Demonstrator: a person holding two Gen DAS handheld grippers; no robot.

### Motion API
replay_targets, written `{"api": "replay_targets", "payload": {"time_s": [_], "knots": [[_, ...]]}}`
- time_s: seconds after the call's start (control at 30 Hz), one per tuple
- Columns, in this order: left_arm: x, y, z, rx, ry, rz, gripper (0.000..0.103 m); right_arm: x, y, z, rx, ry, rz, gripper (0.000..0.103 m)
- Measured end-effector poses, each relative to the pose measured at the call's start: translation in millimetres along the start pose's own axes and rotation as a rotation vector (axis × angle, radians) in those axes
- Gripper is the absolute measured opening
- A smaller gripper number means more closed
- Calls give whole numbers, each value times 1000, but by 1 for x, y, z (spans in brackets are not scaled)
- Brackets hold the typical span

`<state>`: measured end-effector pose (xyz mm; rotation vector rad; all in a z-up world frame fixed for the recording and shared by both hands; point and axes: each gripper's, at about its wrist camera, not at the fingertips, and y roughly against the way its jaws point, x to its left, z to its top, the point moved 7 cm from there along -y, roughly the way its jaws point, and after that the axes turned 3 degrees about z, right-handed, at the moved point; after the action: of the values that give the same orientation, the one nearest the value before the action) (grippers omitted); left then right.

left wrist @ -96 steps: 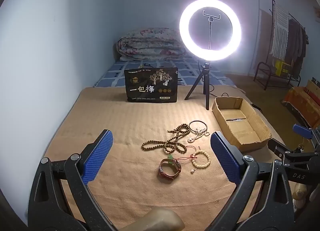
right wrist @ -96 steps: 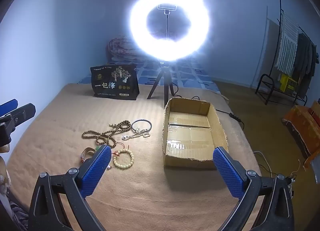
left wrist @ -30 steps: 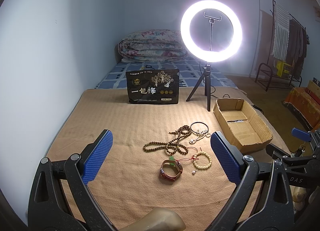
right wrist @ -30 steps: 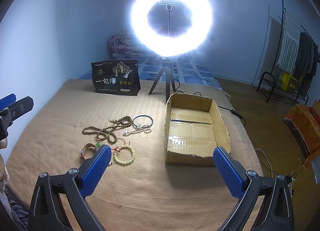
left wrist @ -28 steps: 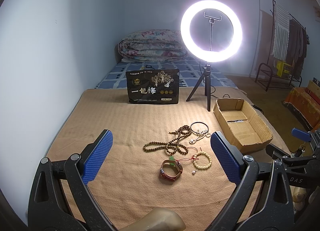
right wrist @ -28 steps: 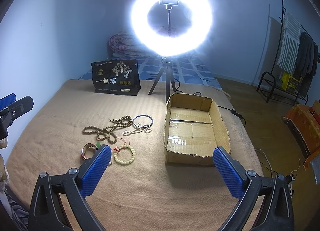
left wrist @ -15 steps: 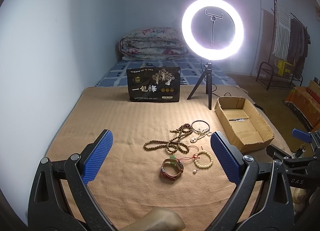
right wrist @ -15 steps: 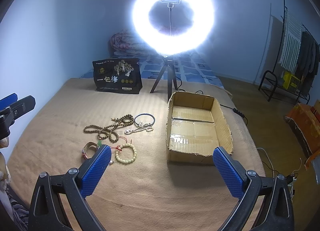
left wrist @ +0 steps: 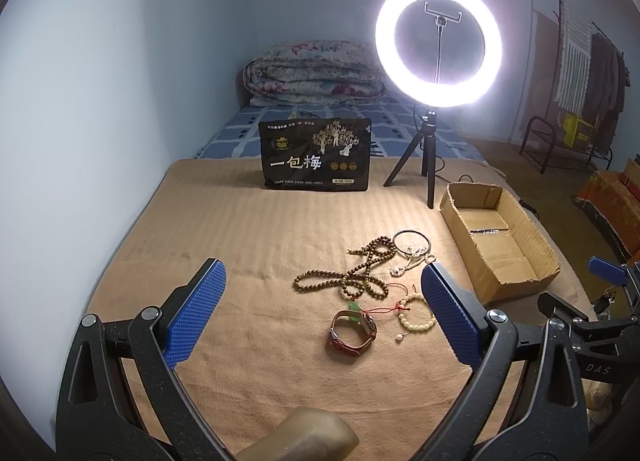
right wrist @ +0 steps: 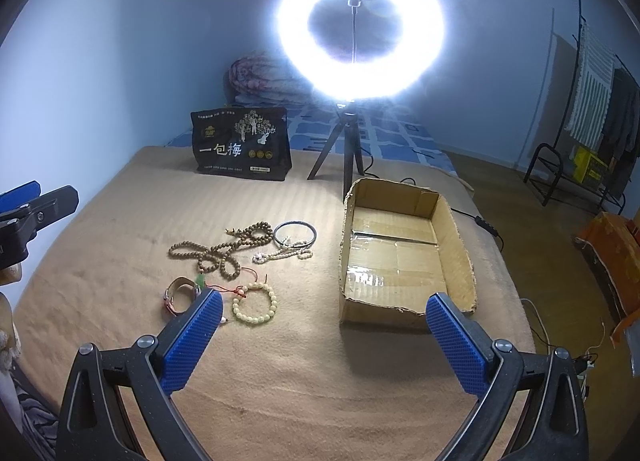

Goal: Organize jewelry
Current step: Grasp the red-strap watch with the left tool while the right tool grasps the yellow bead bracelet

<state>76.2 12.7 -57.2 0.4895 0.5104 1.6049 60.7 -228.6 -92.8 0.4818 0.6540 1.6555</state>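
Cardboard box (right wrist: 460, 249) stands bare, serving as the landmark. Left of it lie the wooden bead strand (right wrist: 218, 251), the watch (left wrist: 352, 331) and the pale bead bracelet (right wrist: 255, 303). Both the left gripper (left wrist: 322, 315) and the right gripper (right wrist: 326, 343) hover spread wide, holding nothing. Recommended: pinch one bracelet's rim squarely, avoiding the red cord (left wrist: 382, 307).

Ring light (right wrist: 361, 27) glares; dim room, fisheye-warped edges.
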Motion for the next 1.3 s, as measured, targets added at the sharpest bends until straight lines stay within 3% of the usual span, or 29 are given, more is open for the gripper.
{"api": "replay_targets", "payload": {"time_s": [0.27,0.5,0.83,1.13,1.3], "knots": [[11,-21,-6,52,11,28,100,1,-22,-5,61,-18,40,100],[21,-47,-18,132,28,27,100,13,-51,-18,155,-5,113,85],[25,-85,-44,290,71,-20,71,38,-93,-28,270,53,201,70],[9,-119,-77,470,106,-88,56,47,-133,-36,382,38,269,53],[5,-133,-90,533,136,-102,50,52,-149,-42,428,29,287,44]]}}
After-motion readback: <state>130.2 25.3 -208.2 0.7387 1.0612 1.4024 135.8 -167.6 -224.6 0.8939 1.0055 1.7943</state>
